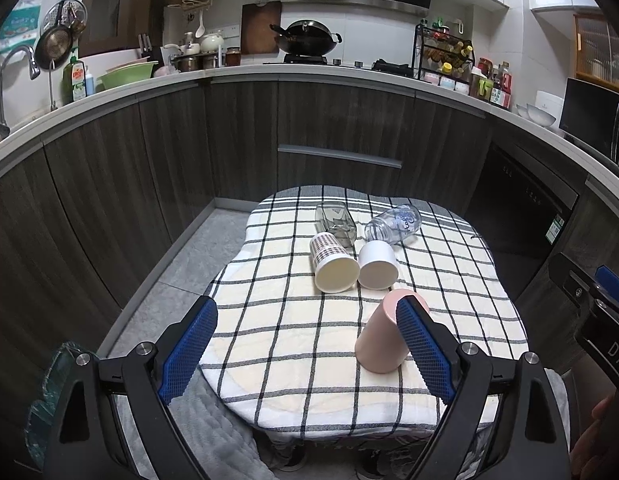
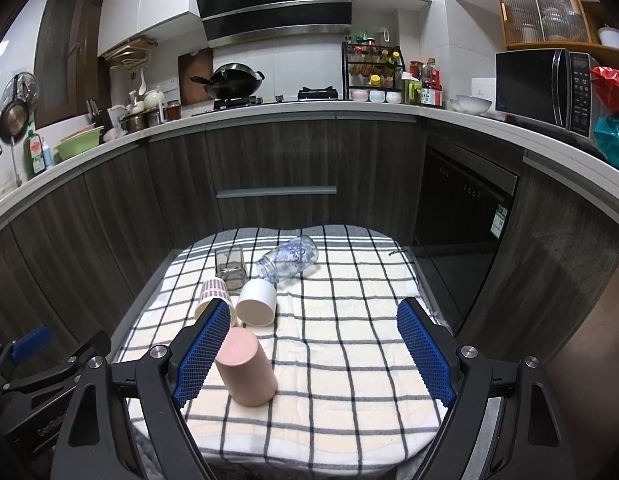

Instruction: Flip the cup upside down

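Left gripper [image 1: 305, 344]: jaws spread wide, nothing between the blue pads [image 1: 423, 350], held above the near edge of the checked cloth [image 1: 269, 320]. Right gripper [image 2: 309, 350]: also wide apart, empty, above the same near edge.

Pink cup [image 1: 383, 334]: stands mouth-down on the cloth, base up, slightly tapered. In the left wrist view it sits right behind the left gripper's right-hand pad, which overlaps its upper edge; cannot tell if pad and cup touch. In the right wrist view the pink cup [image 2: 245, 366] sits just beside the right gripper's left-hand pad [image 2: 201, 348], outside the jaw gap; contact not clear there either.

Rest, relative to the pink cup:
- White cup [image 1: 377, 264]: just beyond it, lying on its side, mouth facing the cameras.
- Patterned cup [image 1: 331, 262]: beyond and to the left, also on its side, mouth toward the cameras, touching the white cup.
- Grey clear square container [image 1: 336, 224]: farther back, behind the patterned cup, lying tipped.
- Clear bottle [image 1: 393, 224]: farther back and right, on its side, blue print, neck near the white cup.

Cloth covers a small table in front of dark wood kitchen cabinets [image 1: 237, 136]. Wok [image 1: 305, 38] on the stove on the counter behind.
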A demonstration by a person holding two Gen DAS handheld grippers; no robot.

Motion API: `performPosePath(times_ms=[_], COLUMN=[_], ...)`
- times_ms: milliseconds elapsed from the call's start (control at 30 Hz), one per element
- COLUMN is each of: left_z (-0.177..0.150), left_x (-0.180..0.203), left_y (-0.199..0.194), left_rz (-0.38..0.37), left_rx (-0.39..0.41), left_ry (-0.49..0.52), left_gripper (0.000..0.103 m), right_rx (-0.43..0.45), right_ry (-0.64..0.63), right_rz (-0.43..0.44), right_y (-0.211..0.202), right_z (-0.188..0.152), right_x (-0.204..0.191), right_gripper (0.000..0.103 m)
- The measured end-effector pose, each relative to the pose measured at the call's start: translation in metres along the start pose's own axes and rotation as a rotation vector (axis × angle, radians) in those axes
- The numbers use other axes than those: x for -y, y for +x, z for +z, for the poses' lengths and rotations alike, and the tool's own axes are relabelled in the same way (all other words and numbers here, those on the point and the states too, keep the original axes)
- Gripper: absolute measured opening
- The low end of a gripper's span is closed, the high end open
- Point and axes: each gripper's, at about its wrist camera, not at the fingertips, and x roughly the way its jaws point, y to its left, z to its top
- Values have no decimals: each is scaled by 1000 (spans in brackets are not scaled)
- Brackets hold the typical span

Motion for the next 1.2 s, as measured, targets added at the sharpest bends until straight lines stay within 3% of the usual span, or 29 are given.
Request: performPosePath(times_ms=[1200], left_z=[0], left_x=[0], left_y=[-6], left_rz=[5], left_rx=[14], left_ry=[8], left_gripper=[92], right_rx=[-6], right_ry=[7], right_rz=[4], right_y=[-1], right_z=[2], right_x=[-2], right_gripper=[86])
